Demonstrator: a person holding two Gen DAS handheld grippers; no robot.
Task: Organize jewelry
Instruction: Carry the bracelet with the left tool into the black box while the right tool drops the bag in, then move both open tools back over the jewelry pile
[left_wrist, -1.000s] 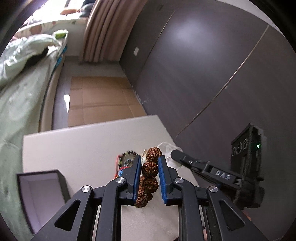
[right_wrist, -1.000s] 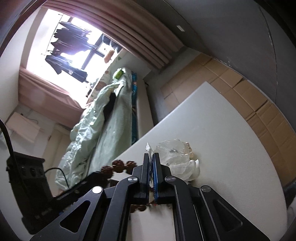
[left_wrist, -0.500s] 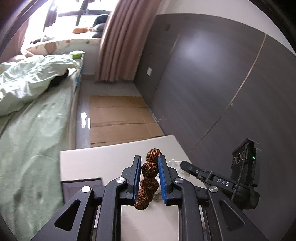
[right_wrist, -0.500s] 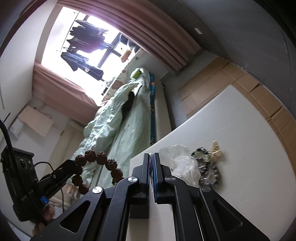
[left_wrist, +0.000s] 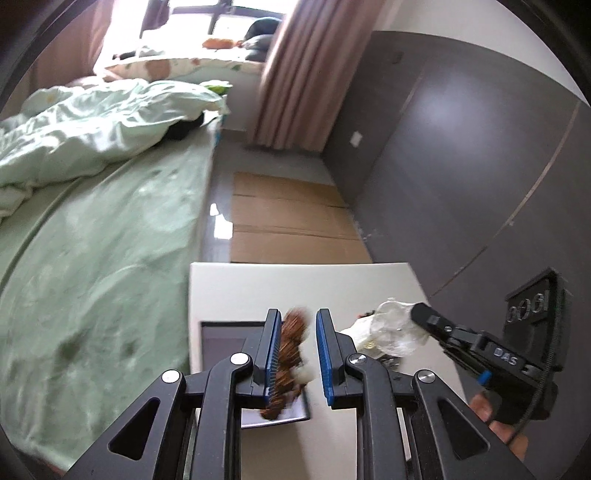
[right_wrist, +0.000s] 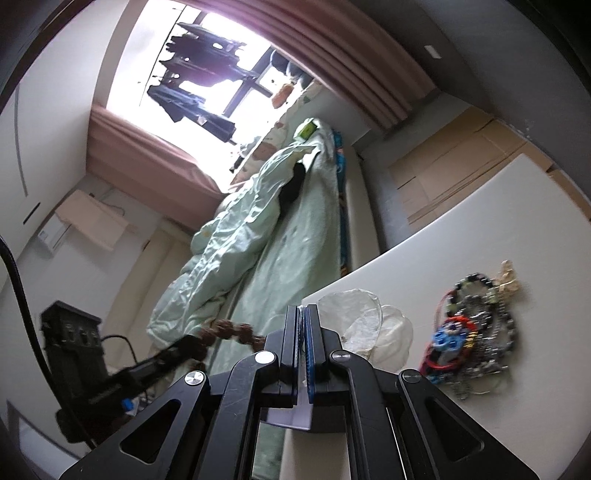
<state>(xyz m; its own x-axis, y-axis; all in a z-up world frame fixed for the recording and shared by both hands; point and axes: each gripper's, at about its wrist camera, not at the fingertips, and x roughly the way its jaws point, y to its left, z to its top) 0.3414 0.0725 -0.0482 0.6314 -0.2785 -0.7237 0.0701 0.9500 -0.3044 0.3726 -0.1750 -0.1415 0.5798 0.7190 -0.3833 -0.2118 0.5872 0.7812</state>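
My left gripper (left_wrist: 294, 354) has its jaws spread, and a blurred brown bead bracelet (left_wrist: 286, 358) lies against the left finger, above the open dark jewelry box (left_wrist: 221, 334). In the right wrist view the bracelet (right_wrist: 231, 330) hangs at the left gripper's tip. My right gripper (right_wrist: 303, 350) is shut on a clear plastic bag (right_wrist: 364, 326), which also shows in the left wrist view (left_wrist: 391, 326). A pile of bracelets and chains (right_wrist: 467, 338) lies on the white table (right_wrist: 498, 229), to the right of the bag.
A bed with green bedding (left_wrist: 92, 229) runs along the table's left side. Cardboard sheets (left_wrist: 288, 218) cover the floor beyond the table. A dark wall (left_wrist: 461, 166) stands to the right.
The left gripper has carried the brown bracelet left, from the jewelry pile to over the box, and its jaws have widened. The right gripper has lifted the bag off the pile, uncovering it.
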